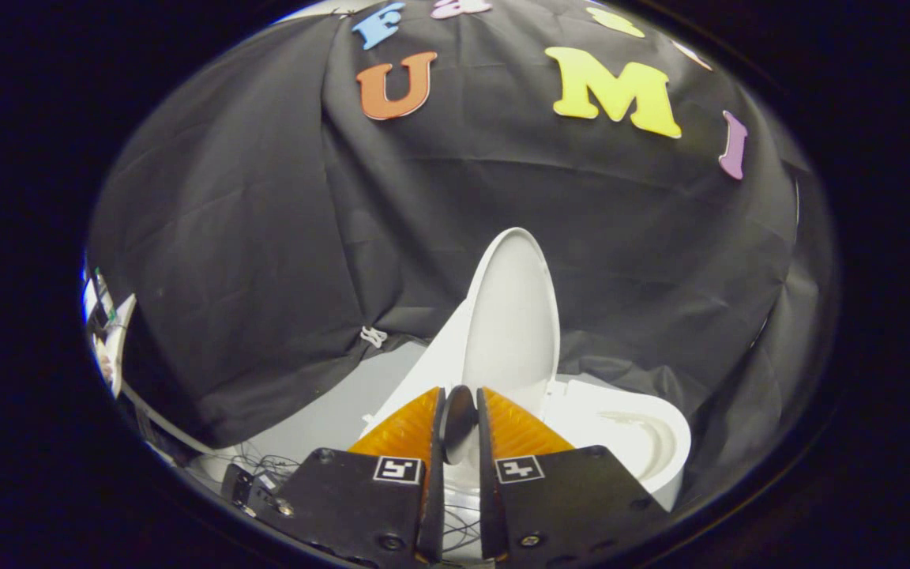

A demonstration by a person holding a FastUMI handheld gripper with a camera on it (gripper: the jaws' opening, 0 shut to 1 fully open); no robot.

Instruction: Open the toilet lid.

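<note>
Booth wall: black cloth, creased, draped behind and to both sides, its lower hem hanging loose above a pale grey floor; a small white tie sits at the hem. Floor: a bare strip shows between the hem and the toilet, with thin loose wires lying on it near the claw's body. Toilet: white, just beyond the fingers and off to one side; its rim and part of the bowl show open to view, close against the cloth behind, with little room between them. Toilet lid: white, oval, raised and standing roughly upright, long axis running up and down, inner face turned toward the camera, its top edge leaning toward the cloth; free space lies above and around the upper edge. Claw: fingers drawn close together, leaving only a narrow slot, with a dark rounded part seen in that slot; whether the fingers press on anything cannot be told. The lower edge of the lid rises directly ahead of the fingertips. Markings: one square black-and-white coded tag on each finger base; no readable words on them.
</note>
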